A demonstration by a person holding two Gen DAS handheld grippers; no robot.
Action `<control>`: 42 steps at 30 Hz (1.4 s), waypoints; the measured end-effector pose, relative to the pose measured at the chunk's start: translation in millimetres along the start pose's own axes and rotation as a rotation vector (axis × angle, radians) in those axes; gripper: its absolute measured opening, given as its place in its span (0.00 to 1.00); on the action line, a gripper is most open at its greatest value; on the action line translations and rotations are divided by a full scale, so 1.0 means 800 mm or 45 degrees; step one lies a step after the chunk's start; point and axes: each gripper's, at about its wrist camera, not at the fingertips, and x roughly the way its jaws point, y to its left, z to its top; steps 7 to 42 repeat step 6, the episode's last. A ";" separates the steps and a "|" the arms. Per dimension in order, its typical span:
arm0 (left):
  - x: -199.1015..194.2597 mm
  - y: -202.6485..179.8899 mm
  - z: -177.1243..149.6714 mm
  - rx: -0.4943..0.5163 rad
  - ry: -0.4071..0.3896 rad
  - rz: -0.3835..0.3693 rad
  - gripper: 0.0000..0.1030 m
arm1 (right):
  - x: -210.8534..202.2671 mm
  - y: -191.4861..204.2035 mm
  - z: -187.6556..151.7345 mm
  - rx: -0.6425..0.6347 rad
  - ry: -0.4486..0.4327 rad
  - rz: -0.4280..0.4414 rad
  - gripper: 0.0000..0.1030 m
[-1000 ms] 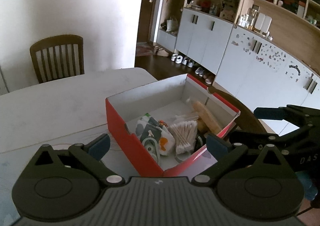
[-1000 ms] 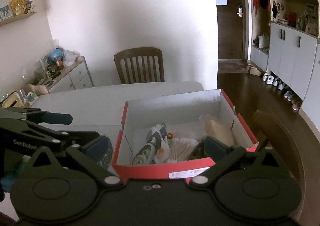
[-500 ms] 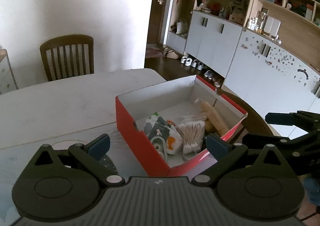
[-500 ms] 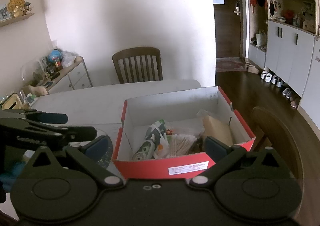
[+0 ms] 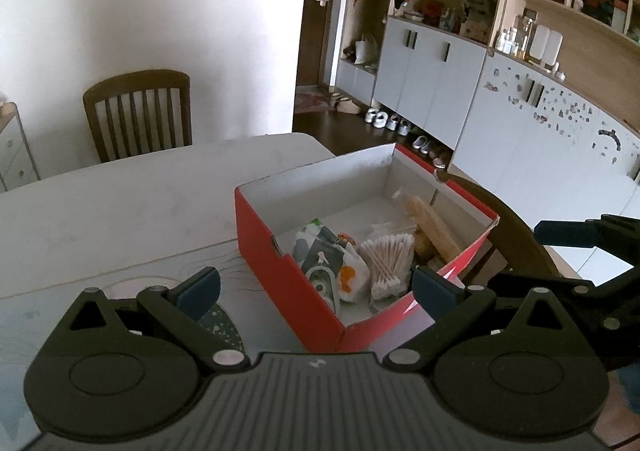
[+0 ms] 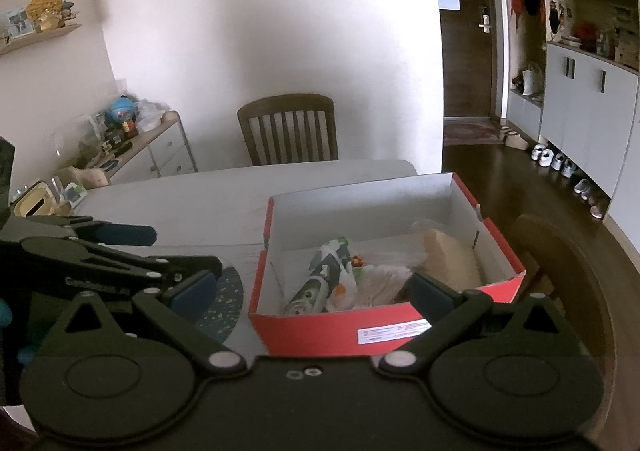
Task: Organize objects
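An open red shoebox [image 5: 280,263] [image 6: 320,327] sits on the pale table [image 5: 120,211] near its right edge. Inside lie a bag of cotton swabs [image 5: 388,255], a patterned pouch [image 5: 320,259] [image 6: 324,271], a white and orange packet [image 5: 352,277] and a tan wrapped roll [image 5: 432,219] [image 6: 448,259]. My left gripper [image 5: 316,287] is open, hovering just before the box's near corner, nothing between its fingers. My right gripper [image 6: 308,287] is open in front of the box's labelled side. Each gripper shows at the edge of the other's view.
A dark speckled round mat [image 6: 224,299] lies on the table left of the box. A wooden chair [image 5: 138,111] [image 6: 288,127] stands at the table's far side, another chair back [image 6: 560,271] right of the box. White cabinets [image 5: 432,79] and shoes line the right wall.
Both grippers have pulled back and risen slightly, so the box sits a little farther and more to the right in the left view. Both stay open and empty.
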 end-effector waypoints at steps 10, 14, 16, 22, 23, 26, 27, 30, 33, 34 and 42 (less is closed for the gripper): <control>-0.001 0.001 -0.003 -0.002 0.001 0.010 1.00 | 0.000 0.003 0.000 0.005 0.001 0.006 1.00; -0.001 0.001 -0.003 -0.002 0.001 0.010 1.00 | 0.000 0.003 0.000 0.005 0.001 0.006 1.00; -0.001 0.001 -0.003 -0.002 0.001 0.010 1.00 | 0.000 0.003 0.000 0.005 0.001 0.006 1.00; -0.001 0.001 -0.003 -0.002 0.001 0.010 1.00 | 0.000 0.003 0.000 0.005 0.001 0.006 1.00; -0.001 0.001 -0.003 -0.002 0.001 0.010 1.00 | 0.000 0.003 0.000 0.005 0.001 0.006 1.00; -0.001 0.001 -0.003 -0.002 0.001 0.010 1.00 | 0.000 0.003 0.000 0.005 0.001 0.006 1.00; -0.001 0.001 -0.003 -0.002 0.001 0.010 1.00 | 0.000 0.003 0.000 0.005 0.001 0.006 1.00; -0.001 0.001 -0.003 -0.002 0.001 0.010 1.00 | 0.000 0.003 0.000 0.005 0.001 0.006 1.00; -0.001 0.001 -0.003 -0.002 0.001 0.010 1.00 | 0.000 0.003 0.000 0.005 0.001 0.006 1.00; -0.001 0.001 -0.003 -0.002 0.001 0.010 1.00 | 0.000 0.003 0.000 0.005 0.001 0.006 1.00; -0.001 0.001 -0.003 -0.002 0.001 0.010 1.00 | 0.000 0.003 0.000 0.005 0.001 0.006 1.00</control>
